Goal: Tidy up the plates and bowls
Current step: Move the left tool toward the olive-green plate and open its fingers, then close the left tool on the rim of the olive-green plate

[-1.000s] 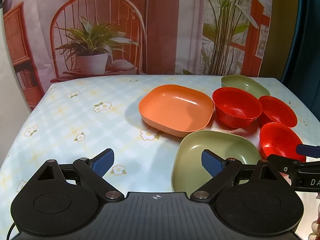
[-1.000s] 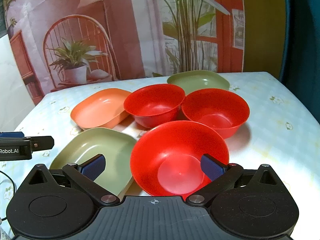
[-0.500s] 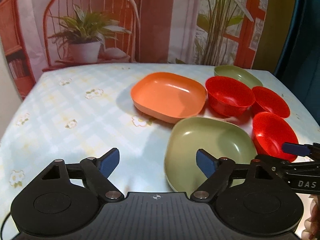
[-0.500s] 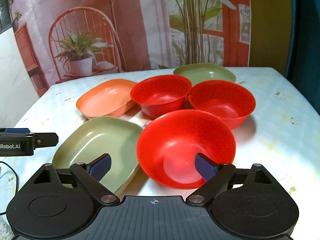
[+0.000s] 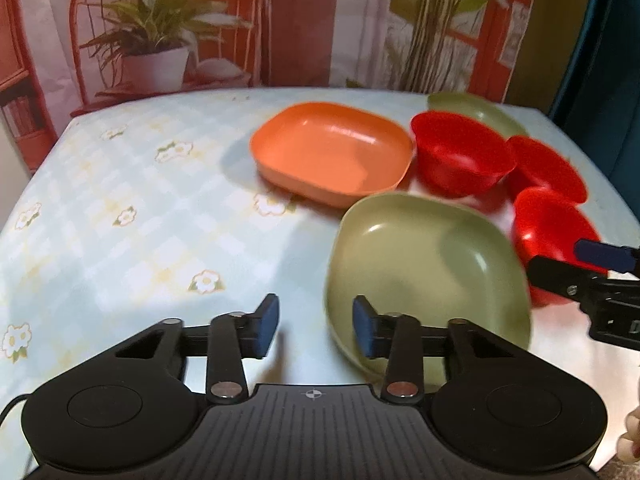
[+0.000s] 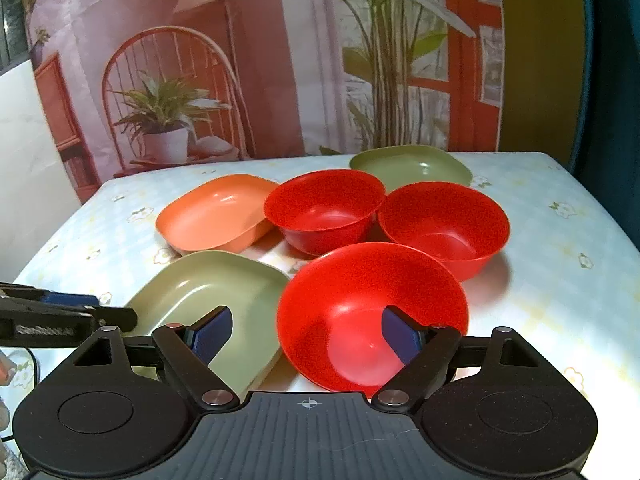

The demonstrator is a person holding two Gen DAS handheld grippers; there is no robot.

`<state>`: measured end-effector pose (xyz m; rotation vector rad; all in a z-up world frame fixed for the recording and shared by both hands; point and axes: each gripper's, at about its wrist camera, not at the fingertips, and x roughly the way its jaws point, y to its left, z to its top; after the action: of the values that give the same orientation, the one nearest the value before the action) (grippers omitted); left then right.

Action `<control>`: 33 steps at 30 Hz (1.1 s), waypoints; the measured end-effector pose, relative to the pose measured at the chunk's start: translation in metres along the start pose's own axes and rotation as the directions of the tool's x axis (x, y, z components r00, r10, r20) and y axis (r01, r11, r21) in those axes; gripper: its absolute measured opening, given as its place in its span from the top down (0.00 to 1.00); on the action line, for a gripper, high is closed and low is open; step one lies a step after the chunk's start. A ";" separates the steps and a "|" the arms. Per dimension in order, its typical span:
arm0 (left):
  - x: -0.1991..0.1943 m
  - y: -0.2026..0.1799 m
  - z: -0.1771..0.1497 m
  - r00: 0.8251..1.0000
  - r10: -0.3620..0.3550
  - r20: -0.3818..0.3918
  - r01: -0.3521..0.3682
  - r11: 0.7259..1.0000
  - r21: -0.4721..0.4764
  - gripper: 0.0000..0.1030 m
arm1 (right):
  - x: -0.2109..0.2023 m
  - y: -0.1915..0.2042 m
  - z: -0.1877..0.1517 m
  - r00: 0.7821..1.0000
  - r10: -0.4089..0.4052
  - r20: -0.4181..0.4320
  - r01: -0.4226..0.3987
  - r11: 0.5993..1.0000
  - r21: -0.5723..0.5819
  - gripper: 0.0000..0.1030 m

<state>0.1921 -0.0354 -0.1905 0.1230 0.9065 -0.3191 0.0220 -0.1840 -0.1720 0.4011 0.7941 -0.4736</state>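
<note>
We're closing the left gripper [image 5: 314,330] over the near green plate's [image 5: 424,264] rim, not clamped yet; right gripper [image 6: 306,336] narrowing astride the nearest red bowl's [image 6: 372,312] rim, holding nothing; both pickups starting.

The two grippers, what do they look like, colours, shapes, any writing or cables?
Both the left gripper and the right gripper are matte black plastic with a ribbed centre panel, two round discs, silver pivot screws and blue pads on the fingers. White lettering, too blurred to read, runs along each one's side. A thin black cable trails at the left gripper's edge.
</note>
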 end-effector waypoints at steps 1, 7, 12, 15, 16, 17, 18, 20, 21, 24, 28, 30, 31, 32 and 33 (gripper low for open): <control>0.002 0.001 -0.001 1.000 -0.003 -0.010 0.003 1.000 -0.007 0.66 | 0.001 0.001 0.000 1.000 0.004 -0.004 -0.004 1.000 -0.001 0.24; 0.002 0.008 -0.005 1.000 -0.020 -0.014 0.019 0.999 -0.038 0.82 | 0.003 0.006 0.003 1.000 0.015 -0.003 -0.015 1.000 -0.025 0.30; 0.003 0.011 -0.010 0.999 -0.008 -0.033 0.006 0.997 -0.071 0.82 | 0.005 0.014 0.007 0.999 0.035 0.002 -0.035 0.998 -0.059 0.37; 0.002 0.014 -0.013 0.999 -0.002 -0.037 -0.001 0.997 -0.080 0.82 | 0.007 0.020 0.009 0.999 0.048 0.002 -0.047 0.995 -0.083 0.41; 0.002 0.015 -0.013 0.999 -0.002 -0.038 -0.001 0.997 -0.079 0.82 | 0.007 0.022 0.009 0.999 0.049 0.003 -0.049 0.995 -0.090 0.43; 0.002 0.015 -0.013 0.999 -0.002 -0.039 -0.001 0.997 -0.079 0.82 | 0.007 0.024 0.010 0.999 0.049 0.008 -0.048 0.994 -0.099 0.45; 0.002 0.015 -0.013 0.999 -0.002 -0.039 -0.001 0.997 -0.079 0.82 | 0.007 0.025 0.011 0.999 0.048 0.011 -0.047 0.993 -0.105 0.46; 0.003 0.015 -0.013 0.999 -0.002 -0.037 -0.001 0.997 -0.081 0.82 | 0.009 0.027 0.014 0.999 0.052 0.014 -0.050 0.992 -0.116 0.47; 0.003 0.015 -0.013 0.999 -0.001 -0.037 -0.002 0.997 -0.080 0.82 | 0.010 0.027 0.017 0.998 0.055 0.014 -0.053 0.991 -0.121 0.48; 0.004 0.014 -0.013 0.999 -0.006 -0.037 0.003 0.997 -0.082 0.82 | 0.019 0.028 0.025 0.998 0.069 0.002 -0.069 0.990 -0.126 0.55; 0.004 0.016 -0.015 0.999 -0.017 -0.036 0.014 0.997 -0.081 0.81 | 0.035 0.027 0.034 0.995 0.091 -0.039 -0.095 0.987 -0.128 0.69; 0.005 0.019 -0.015 0.999 -0.023 -0.036 0.020 0.996 -0.087 0.81 | 0.042 0.027 0.036 0.994 0.098 -0.058 -0.105 0.985 -0.138 0.75; 0.005 0.019 -0.015 0.999 -0.025 -0.035 0.022 0.996 -0.088 0.81 | 0.046 0.027 0.037 0.992 0.103 -0.072 -0.112 0.984 -0.141 0.84; 0.005 0.020 -0.015 0.999 -0.029 -0.035 0.025 0.996 -0.090 0.81 | 0.049 0.027 0.037 0.991 0.109 -0.080 -0.119 0.983 -0.139 0.95; 0.005 0.020 -0.015 0.999 -0.032 -0.035 0.028 0.995 -0.092 0.81 | 0.051 0.026 0.038 0.989 0.112 -0.092 -0.124 0.983 -0.137 0.95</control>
<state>0.1903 -0.0136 -0.2040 0.0307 0.9582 -0.3035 0.0893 -0.1948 -0.1824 0.3346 0.8746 -0.2883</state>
